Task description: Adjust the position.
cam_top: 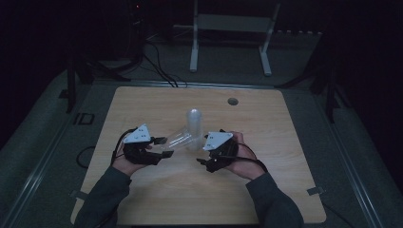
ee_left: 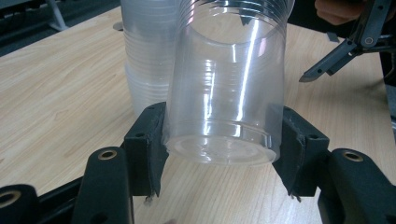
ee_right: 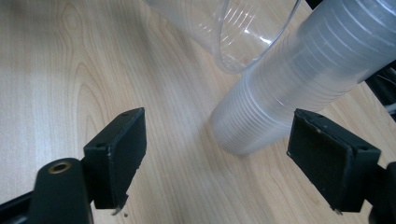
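A tall stack of clear plastic cups (cam_top: 194, 124) stands upright in the middle of the wooden table (cam_top: 142, 104). My left gripper (cam_top: 164, 147) is shut on a single clear cup (cam_top: 177, 140), held on its side with the mouth toward the stack. In the left gripper view the pads of the left gripper (ee_left: 219, 154) press the cup (ee_left: 229, 84) near its base, with the stack (ee_left: 147, 60) behind. My right gripper (cam_top: 203, 148) sits just right of the stack. Its jaws stand open (ee_right: 229, 154), and the stack's foot (ee_right: 299, 79) lies just ahead of them, untouched. The held cup's rim (ee_right: 243, 32) leans close to the stack.
A round cable hole (cam_top: 232, 101) is set in the table's far side. Beyond the table stands a white metal frame (cam_top: 230, 23), with dark cables (cam_top: 157, 66) on the floor. A finger of the right gripper (ee_left: 336, 58) is at the upper right of the left gripper view.
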Tool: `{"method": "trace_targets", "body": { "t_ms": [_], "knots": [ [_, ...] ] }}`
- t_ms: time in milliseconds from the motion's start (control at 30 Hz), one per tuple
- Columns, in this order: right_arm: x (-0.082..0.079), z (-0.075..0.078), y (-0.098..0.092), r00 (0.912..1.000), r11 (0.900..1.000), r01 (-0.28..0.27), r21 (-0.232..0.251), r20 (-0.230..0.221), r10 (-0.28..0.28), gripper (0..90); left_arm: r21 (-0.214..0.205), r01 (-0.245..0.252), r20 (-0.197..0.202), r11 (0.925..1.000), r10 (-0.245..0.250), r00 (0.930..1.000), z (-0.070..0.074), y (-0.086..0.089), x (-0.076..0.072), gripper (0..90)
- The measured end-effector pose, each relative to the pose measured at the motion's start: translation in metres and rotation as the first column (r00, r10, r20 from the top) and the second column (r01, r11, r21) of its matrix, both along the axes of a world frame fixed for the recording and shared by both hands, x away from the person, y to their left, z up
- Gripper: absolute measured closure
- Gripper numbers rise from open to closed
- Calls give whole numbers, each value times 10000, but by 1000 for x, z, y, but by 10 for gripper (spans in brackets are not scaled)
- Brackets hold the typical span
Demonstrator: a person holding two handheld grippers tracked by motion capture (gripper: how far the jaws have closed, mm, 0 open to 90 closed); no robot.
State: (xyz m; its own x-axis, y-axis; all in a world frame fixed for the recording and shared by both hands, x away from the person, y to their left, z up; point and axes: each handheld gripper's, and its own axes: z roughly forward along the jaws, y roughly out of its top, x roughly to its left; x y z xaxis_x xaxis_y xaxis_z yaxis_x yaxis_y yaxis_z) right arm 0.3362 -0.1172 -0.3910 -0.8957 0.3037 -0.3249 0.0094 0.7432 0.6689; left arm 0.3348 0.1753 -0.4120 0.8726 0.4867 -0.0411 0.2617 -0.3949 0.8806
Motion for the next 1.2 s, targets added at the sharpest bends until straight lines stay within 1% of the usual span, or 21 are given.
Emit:
{"method": "trace_targets", "body": {
  "t_ms": [167, 433, 600, 733, 833, 933, 1200],
  "knots": [
    [0, -2, -1, 9999, 9998, 69, 178, -121, -67, 192, -204, -34, 0, 9998, 34, 10000, -1, 0, 0, 415],
    [0, -3, 1, 9998, 9991, 107, 418, -194, -99, 193, -601, -100, -2, 9981, 100, 10000, -2, 4, -1, 415],
    [1, -3, 1, 9997, 9982, 199, 558, -183, -189, 193, -726, -220, 5, 9971, 220, 9998, -5, 6, 0, 414],
    [1, -3, 1, 9992, 9968, 318, 734, -261, -300, 193, -824, -254, 7, 9963, 255, 9997, -5, 8, -1, 415],
    [1, -3, 1, 9991, 9961, 358, 804, -274, -337, 193, -929, -233, 43, 9954, 238, 9997, -4, 8, -1, 415],
    [1, -3, 3, 9988, 9942, 366, 1016, -347, -333, 193, -1015, -179, 58, 9947, 186, 9998, -4, 7, -1, 415],
    [2, -4, 7, 9985, 9924, 387, 1172, -428, -339, 193, -1231, -168, 58, 9923, 177, 9998, -4, 8, -2, 414]
  ]
}}
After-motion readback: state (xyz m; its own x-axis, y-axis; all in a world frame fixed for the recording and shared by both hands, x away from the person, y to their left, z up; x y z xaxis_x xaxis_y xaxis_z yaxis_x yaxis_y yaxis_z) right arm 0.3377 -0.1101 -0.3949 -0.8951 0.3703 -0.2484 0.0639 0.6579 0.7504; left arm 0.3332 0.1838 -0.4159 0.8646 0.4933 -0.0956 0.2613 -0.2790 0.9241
